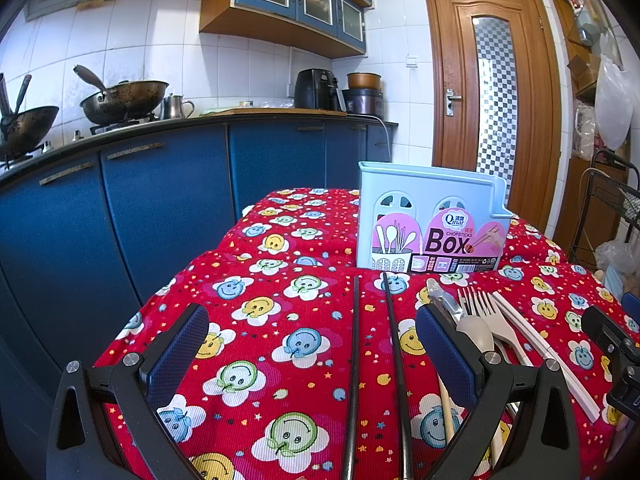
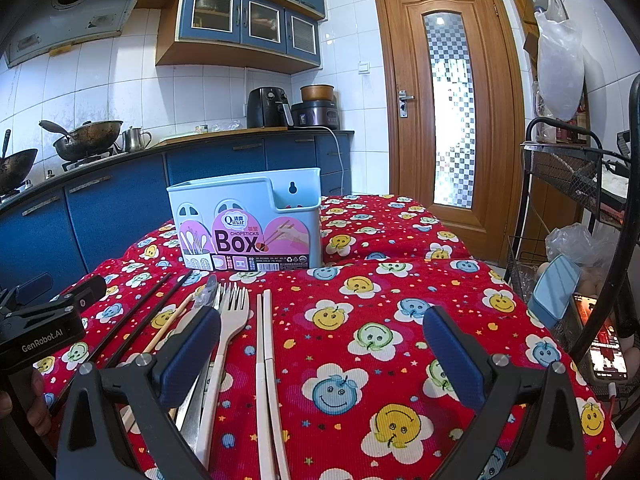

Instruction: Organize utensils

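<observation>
A pale blue chopsticks box (image 1: 430, 220) (image 2: 248, 224) with a pink label stands upright at the back of the red smiley tablecloth (image 1: 288, 344) (image 2: 380, 320). In front of it lie two black chopsticks (image 1: 376, 360) (image 2: 132, 320), a beige spoon (image 1: 476, 334), a cream fork (image 1: 500, 320) (image 2: 230, 320), a metal utensil (image 1: 444, 300) and a pair of white chopsticks (image 1: 540, 348) (image 2: 265, 360). My left gripper (image 1: 312, 352) is open, straddling the black chopsticks above them. My right gripper (image 2: 322, 356) is open, with the white chopsticks between its fingers near the left one.
A blue kitchen counter (image 1: 160, 184) with woks (image 1: 124, 100) runs along the left. A wooden door (image 2: 444, 100) is behind the table. A black wire rack (image 2: 576, 184), plastic bags and a lit phone (image 2: 604, 344) stand to the right of the table.
</observation>
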{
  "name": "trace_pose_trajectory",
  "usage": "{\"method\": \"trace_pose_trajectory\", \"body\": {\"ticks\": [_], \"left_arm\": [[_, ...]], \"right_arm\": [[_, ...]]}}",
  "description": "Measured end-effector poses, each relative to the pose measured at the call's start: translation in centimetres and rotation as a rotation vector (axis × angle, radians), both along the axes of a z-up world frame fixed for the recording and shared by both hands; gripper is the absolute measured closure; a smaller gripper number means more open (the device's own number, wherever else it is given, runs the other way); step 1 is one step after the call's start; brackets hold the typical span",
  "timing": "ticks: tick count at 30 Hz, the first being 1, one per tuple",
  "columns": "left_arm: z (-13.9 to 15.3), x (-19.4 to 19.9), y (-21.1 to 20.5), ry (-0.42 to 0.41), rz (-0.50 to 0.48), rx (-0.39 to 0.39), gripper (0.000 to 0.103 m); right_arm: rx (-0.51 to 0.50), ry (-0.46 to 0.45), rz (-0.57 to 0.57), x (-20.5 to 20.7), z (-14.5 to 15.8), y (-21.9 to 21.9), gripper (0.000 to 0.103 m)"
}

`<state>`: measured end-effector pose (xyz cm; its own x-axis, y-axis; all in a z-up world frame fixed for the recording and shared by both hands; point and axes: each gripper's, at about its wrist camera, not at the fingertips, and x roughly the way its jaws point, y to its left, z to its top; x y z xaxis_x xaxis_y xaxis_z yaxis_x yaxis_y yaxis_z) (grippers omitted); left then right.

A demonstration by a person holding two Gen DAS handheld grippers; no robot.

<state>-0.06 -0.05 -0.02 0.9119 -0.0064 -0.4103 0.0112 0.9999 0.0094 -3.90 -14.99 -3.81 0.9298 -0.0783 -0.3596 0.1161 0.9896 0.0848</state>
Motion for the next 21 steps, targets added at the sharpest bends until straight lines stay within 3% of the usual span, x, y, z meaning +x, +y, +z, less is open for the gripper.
{"method": "trace_pose_trajectory", "body": {"ticks": [21], "left_arm": [[0.09,-0.11,-0.18,-0.006,-0.005,0.004,0.0]], "right_arm": [[0.019,0.007,-0.001,0.05,0.05,-0.15,0.0]]}}
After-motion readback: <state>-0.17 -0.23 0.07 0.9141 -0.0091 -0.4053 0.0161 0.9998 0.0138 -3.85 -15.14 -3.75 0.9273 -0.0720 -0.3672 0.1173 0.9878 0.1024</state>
